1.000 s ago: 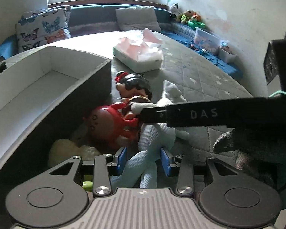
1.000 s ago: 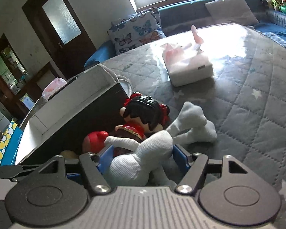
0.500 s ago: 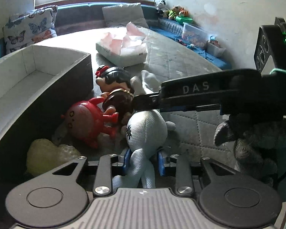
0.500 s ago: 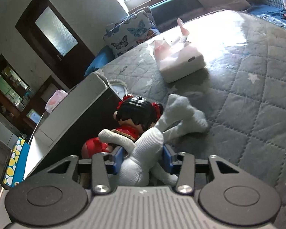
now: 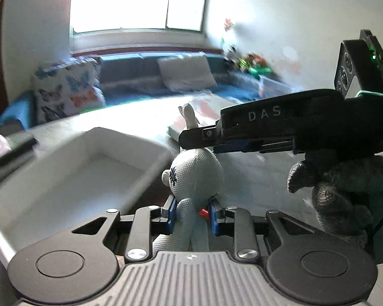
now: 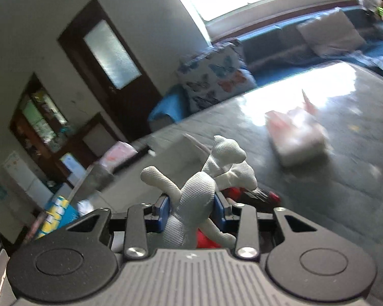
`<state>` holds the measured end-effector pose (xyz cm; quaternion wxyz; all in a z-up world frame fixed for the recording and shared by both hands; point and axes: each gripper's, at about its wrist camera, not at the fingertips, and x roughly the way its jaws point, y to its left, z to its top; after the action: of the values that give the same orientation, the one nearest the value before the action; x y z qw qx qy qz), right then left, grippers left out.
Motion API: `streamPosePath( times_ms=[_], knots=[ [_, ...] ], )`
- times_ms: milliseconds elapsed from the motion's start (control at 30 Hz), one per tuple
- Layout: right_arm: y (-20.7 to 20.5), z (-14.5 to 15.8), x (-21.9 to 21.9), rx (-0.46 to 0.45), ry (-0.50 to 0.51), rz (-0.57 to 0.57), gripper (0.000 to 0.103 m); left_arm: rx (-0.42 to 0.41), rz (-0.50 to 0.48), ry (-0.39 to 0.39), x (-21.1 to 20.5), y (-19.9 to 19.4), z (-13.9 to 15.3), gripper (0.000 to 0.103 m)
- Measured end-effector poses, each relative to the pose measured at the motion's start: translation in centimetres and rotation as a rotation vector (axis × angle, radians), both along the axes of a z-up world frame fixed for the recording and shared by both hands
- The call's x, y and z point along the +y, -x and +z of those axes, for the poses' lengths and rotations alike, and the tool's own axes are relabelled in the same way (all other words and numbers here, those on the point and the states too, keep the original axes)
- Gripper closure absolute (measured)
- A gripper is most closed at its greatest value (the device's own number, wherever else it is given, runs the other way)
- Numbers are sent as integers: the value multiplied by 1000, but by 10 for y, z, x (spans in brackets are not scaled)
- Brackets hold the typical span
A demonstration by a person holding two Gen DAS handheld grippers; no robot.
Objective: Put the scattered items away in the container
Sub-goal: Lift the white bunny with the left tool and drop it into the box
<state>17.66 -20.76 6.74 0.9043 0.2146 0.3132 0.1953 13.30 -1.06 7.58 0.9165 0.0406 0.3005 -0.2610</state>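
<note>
A white knitted rabbit toy (image 5: 195,176) is held up off the quilt by both grippers. My left gripper (image 5: 192,213) is shut on its lower body. My right gripper (image 6: 192,210) is shut on its torso (image 6: 191,199), and it crosses the left wrist view from the right, labelled DAS. The open box (image 5: 94,168), white inside and dark outside, lies left of and below the rabbit. Below the rabbit a red toy (image 6: 235,193) and a dark-haired doll (image 6: 263,196) show in the right wrist view, mostly hidden.
A pink and white tissue pack (image 6: 298,142) lies on the grey quilted surface (image 6: 344,178) further back. A butterfly cushion (image 5: 69,94) and a grey pillow (image 5: 186,74) lean on the blue bench under the window. A dark door (image 6: 107,58) stands left.
Both grippers have risen with the rabbit, lifting it off the quilt to above the box rim. The red toy and doll have dropped below view. The frames are motion-blurred.
</note>
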Motion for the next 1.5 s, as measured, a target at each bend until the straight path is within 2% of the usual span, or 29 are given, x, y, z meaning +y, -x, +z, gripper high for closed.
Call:
streamPosePath(
  times_ms=[133,267,467,667,867,1100,1300,1500],
  knots=[
    [-31,12,27,-17,-55,50,68,-37,66,-39,20,-18,16,74],
    [-68,6,51,10,-110,81,68,-26,119,-83,40,-43,18,74],
    [-120,-28,82,120,-150,93,68,79,165,-117,66,-76,-6,74],
    [-147,-67,100,235,-144,93,68,171,199,-137,74,-100,-32,72],
    [-153,-77,115,261,-50,104,67,226,219,-153,77,-109,-50,71],
    [-151,-74,121,265,28,124,60,225,253,-169,83,-106,-50,71],
    [-139,-59,113,231,64,135,57,214,276,-144,88,-96,-41,71],
    [-113,-32,111,135,154,169,50,167,281,-132,84,-75,-26,71]
  ],
)
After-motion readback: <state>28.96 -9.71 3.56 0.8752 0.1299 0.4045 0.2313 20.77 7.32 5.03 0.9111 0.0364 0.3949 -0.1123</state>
